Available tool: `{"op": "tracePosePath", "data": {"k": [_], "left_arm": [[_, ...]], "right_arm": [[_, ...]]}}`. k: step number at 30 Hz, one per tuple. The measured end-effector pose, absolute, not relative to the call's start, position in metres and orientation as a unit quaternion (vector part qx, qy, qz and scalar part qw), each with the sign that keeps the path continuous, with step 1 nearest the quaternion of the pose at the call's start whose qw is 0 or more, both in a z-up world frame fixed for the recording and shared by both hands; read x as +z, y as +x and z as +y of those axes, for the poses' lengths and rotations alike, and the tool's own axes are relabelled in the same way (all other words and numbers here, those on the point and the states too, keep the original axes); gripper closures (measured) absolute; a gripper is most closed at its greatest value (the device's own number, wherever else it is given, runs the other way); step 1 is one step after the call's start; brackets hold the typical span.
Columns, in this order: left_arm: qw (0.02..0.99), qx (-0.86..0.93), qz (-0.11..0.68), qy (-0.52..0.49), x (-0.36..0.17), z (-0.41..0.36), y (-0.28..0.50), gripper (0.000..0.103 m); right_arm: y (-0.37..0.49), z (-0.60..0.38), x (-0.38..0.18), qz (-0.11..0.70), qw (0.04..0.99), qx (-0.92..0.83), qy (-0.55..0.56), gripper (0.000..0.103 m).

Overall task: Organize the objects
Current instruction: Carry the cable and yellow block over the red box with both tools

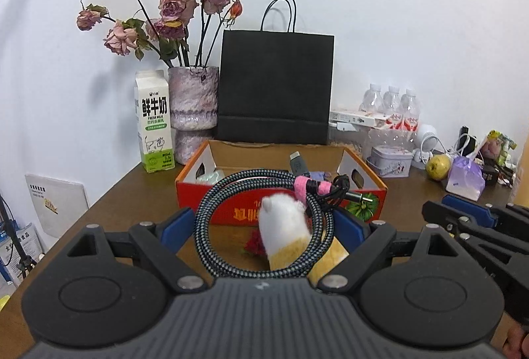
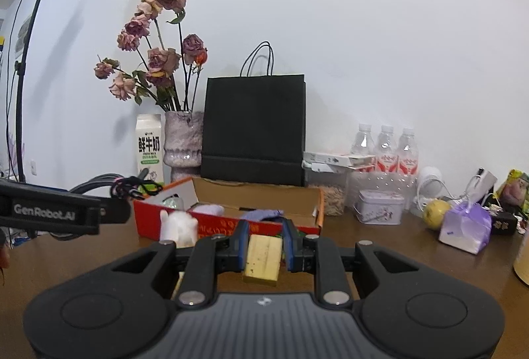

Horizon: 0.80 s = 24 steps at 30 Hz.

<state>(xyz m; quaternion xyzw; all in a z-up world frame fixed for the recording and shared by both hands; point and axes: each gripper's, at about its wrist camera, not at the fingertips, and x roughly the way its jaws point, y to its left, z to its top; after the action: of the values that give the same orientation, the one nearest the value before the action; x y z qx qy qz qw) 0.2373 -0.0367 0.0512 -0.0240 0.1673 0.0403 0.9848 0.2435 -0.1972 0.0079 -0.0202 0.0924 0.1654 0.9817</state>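
Note:
My left gripper (image 1: 264, 223) holds a coiled braided cable (image 1: 205, 223) with a pink tie, lifted above the table in front of the red cardboard box (image 1: 373, 207). A white and yellow plush paw (image 1: 284, 230) stands behind the coil. The left gripper and cable also show in the right wrist view (image 2: 109, 203). My right gripper (image 2: 264, 243) is shut on a yellow wooden block (image 2: 263, 258) just in front of the box (image 2: 148, 220). The box holds purple cloth (image 2: 261, 214) and small items.
A milk carton (image 1: 153, 124), a vase of dried roses (image 1: 193, 104) and a black paper bag (image 1: 274, 88) stand behind the box. Water bottles (image 2: 385, 150), a tin (image 2: 380, 207), a pear (image 2: 436, 213) and a purple pack (image 2: 466, 226) lie at the right.

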Motion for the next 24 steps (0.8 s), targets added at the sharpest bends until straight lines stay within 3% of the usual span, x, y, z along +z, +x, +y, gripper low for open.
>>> {"op": "tracePosePath", "data": {"k": [24], "left_arm": [[0.981, 0.057, 0.161, -0.09, 0.08, -0.022, 0.333, 0.013]], "right_arm": [[0.347, -0.173, 0.028, 0.093, 0.983, 0.157, 0.025, 0.083]]}}
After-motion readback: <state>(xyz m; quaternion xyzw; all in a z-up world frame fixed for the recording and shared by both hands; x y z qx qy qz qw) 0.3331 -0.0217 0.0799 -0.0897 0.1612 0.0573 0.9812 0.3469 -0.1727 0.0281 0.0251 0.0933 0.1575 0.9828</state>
